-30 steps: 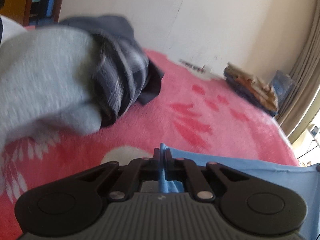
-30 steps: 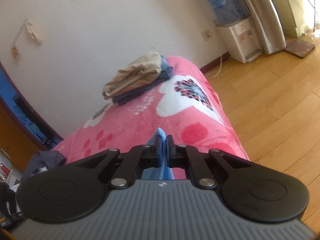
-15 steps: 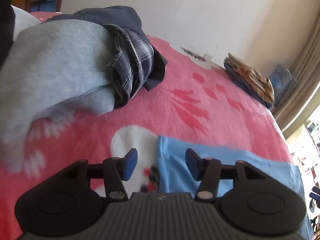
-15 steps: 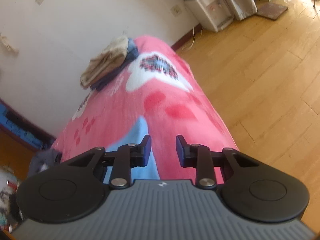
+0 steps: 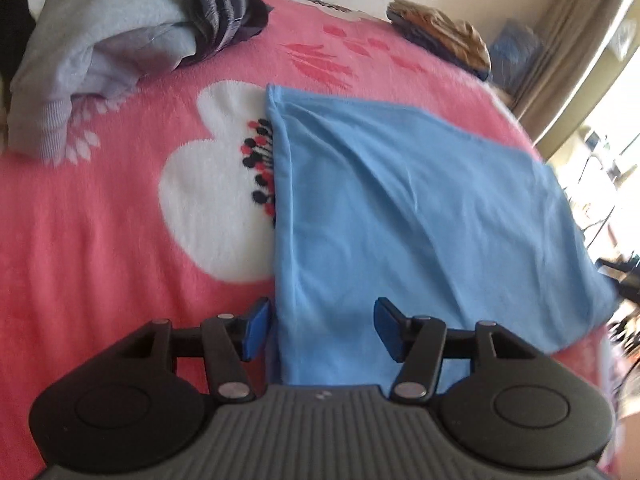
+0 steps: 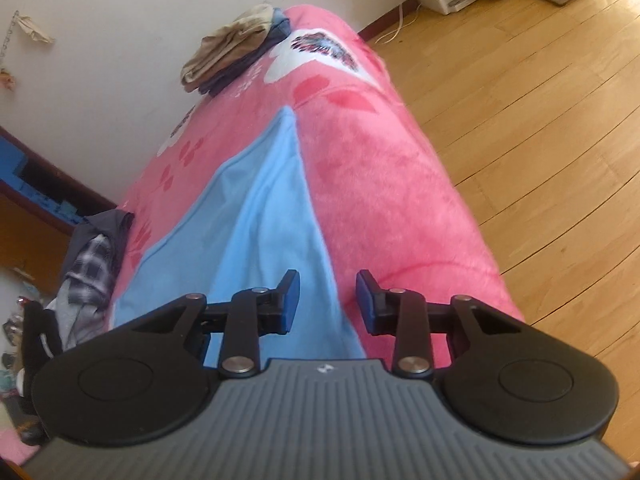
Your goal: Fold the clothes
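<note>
A light blue garment (image 5: 400, 200) lies flat and folded on the pink flowered blanket (image 5: 100, 240). My left gripper (image 5: 322, 320) hovers open over the garment's near left edge, one blue pad on either side of that edge and nothing pinched. In the right wrist view the same blue garment (image 6: 260, 220) runs away from me along the bed. My right gripper (image 6: 328, 298) stands open above its near right edge, and the pads do not press the cloth.
A heap of unfolded clothes, a grey sweatshirt (image 5: 104, 40) and a plaid shirt (image 5: 216, 0), sits at the far left. A folded stack (image 6: 232, 48) rests by the wall. The bed's edge drops to a wooden floor (image 6: 520, 120) on the right.
Both grippers were shut on the blue cloth a second ago; both have let go and opened. They have drawn back, and the garment now lies spread on the blanket.
</note>
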Motion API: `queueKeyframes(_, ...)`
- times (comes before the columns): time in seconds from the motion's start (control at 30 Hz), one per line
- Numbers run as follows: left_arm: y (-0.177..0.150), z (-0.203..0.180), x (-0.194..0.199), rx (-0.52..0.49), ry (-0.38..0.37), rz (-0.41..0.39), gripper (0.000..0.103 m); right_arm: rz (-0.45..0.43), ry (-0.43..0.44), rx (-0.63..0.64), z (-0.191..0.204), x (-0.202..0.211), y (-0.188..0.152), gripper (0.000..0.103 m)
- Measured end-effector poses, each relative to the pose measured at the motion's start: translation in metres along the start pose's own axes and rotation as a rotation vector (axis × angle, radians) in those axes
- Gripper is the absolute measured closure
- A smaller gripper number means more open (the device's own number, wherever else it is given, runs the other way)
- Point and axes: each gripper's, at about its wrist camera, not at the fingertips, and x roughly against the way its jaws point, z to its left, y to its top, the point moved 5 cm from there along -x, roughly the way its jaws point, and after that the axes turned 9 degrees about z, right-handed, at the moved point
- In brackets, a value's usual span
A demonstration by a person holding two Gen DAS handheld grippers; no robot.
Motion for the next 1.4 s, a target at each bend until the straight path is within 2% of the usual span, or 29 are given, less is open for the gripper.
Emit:
queueKeyframes(0.17, -0.008, -0.008, -0.003, -0.079, 0.069, -0.016, 0.047, -0.007, -0.011, 0.006, -0.003, -0.002, -0.003, 0.077)
queueKeyframes(0.2, -0.008, -0.009, -0.003, -0.089, 0.08, -0.016, 0.047, -0.007, -0.013, 0.01, -0.003, -0.003, -0.004, 0.083)
queueKeyframes(0.23, -0.009, -0.01, -0.003, -0.097, 0.091, -0.016, 0.047, -0.01, -0.033, 0.032, -0.001, -0.003, -0.006, 0.098)
queueKeyframes(0.27, -0.009, -0.011, -0.003, -0.102, 0.099, -0.015, 0.048, -0.024, -0.035, 0.042, 0.0, 0.0, -0.007, 0.101)
queueKeyframes(0.4, -0.005, -0.013, -0.007, -0.099, 0.106, -0.012, 0.049, -0.084, -0.022, 0.065, 0.002, 0.014, -0.014, 0.102)
queueKeyframes(0.53, -0.004, -0.013, -0.008, -0.111, 0.113, -0.009, 0.049, -0.13, -0.011, 0.012, -0.01, 0.029, -0.02, 0.103)
queueKeyframes(0.77, -0.003, -0.012, -0.009, -0.128, 0.111, -0.007, 0.05, -0.122, -0.051, 0.002, -0.026, 0.027, -0.027, 0.103)
queueKeyframes(0.9, -0.003, -0.01, -0.007, -0.132, 0.095, -0.004, 0.051, -0.109, -0.045, -0.054, -0.032, 0.026, -0.028, 0.099)
queueKeyframes(1.0, -0.004, -0.006, -0.002, -0.118, 0.086, -0.005, 0.051, -0.115, 0.027, -0.08, -0.03, 0.041, -0.033, 0.094)
queueKeyframes(1.1, -0.006, -0.001, 0.006, -0.089, 0.073, -0.008, 0.051, -0.124, 0.037, -0.148, -0.035, 0.057, -0.044, 0.072)
queueKeyframes(1.13, -0.007, 0.001, 0.009, -0.072, 0.064, -0.01, 0.05, -0.128, 0.039, -0.171, -0.037, 0.063, -0.047, 0.072)
queueKeyframes(1.27, -0.015, 0.011, 0.025, 0.044, -0.028, 0.0, 0.05, -0.064, 0.122, -0.31, -0.041, 0.064, -0.073, 0.07)
queueKeyframes(1.4, -0.029, 0.022, 0.028, 0.15, -0.117, 0.03, 0.051, -0.01, 0.153, -0.377, -0.035, 0.049, -0.093, 0.066)
